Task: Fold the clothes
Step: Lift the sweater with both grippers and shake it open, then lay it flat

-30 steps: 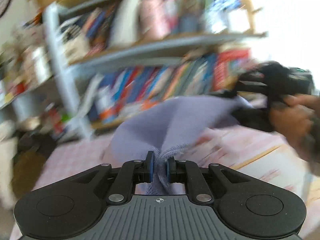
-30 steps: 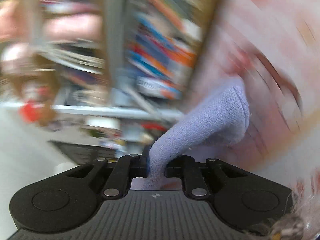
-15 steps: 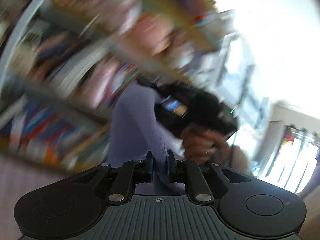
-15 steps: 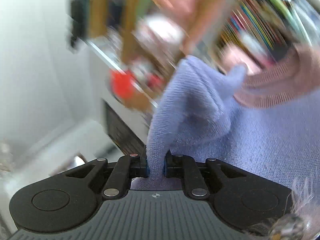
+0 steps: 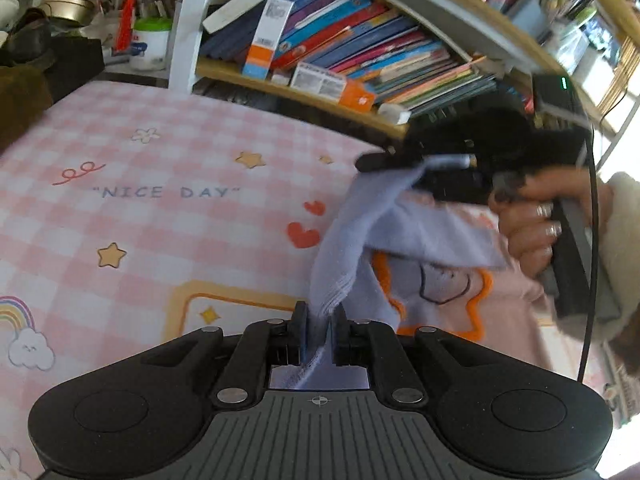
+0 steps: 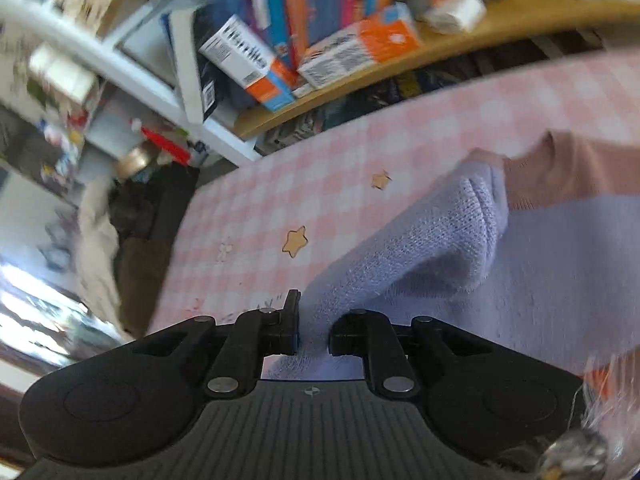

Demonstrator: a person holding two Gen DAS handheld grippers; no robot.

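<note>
Lavender knit garment (image 5: 352, 240) is clamped in both tongs: left gripper (image 5: 319, 330) pinches one edge, right gripper (image 6: 314, 330) another (its hand (image 5: 532, 220) is visible), held over the pink checked sheet (image 5: 160, 208); bookshelf (image 5: 360, 52) behind.

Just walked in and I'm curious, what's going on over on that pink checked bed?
A person is folding a lavender knit garment over the pink checked sheet. The left hand-held gripper is shut on one edge of it, and the right hand-held gripper is shut on another part. The cloth hangs lifted between them, not yet laid flat. A bookshelf stands behind.
</note>
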